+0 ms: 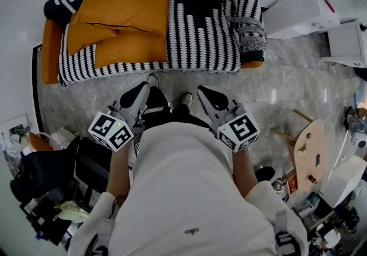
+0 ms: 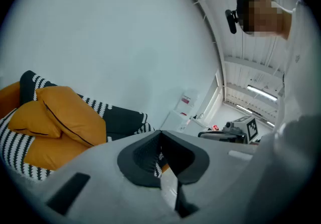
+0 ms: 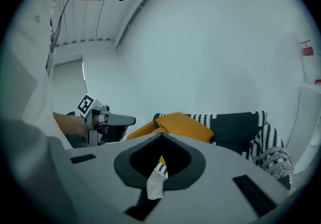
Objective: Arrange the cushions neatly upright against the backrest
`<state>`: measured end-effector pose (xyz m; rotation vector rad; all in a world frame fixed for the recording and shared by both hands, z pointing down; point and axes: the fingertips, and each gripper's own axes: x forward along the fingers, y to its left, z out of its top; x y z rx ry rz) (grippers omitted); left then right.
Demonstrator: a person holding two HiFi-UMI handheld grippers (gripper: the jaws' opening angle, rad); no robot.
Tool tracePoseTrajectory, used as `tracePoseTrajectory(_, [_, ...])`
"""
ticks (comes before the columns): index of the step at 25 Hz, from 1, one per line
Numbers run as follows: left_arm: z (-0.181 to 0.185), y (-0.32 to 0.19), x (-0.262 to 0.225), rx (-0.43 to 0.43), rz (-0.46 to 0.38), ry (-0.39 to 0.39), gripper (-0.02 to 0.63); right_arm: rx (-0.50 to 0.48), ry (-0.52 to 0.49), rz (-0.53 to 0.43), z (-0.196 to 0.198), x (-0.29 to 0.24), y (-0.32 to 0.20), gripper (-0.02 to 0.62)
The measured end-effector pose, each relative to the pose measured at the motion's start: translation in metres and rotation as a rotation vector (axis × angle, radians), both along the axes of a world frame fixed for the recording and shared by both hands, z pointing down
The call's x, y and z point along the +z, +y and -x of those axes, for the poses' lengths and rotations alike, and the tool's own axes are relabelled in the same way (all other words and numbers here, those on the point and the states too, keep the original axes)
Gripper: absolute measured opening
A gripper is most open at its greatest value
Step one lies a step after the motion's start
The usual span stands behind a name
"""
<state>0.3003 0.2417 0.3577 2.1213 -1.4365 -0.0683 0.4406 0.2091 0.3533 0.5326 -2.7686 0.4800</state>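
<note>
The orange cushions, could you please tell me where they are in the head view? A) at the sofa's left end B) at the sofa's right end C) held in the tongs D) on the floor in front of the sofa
A: the two orange cushions lie piled together at the left end of the striped sofa.
</note>
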Motion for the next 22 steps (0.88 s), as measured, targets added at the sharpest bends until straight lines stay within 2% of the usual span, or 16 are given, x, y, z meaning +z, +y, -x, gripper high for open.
tracePoseTrajectory(9, [-0.001, 0.009, -0.003, -0.004, -0.009, -0.001, 0.012, -0.022, 0.007, 0.007, 0.006, 0.004, 0.017, 0.008])
tracePoseTrajectory(22, [-0.019, 0.003, -0.005, 0.037, -0.016, -0.017, 0.012, 0.061, -0.014, 0.032, -0.016, 0.006, 0.007, 0.008])
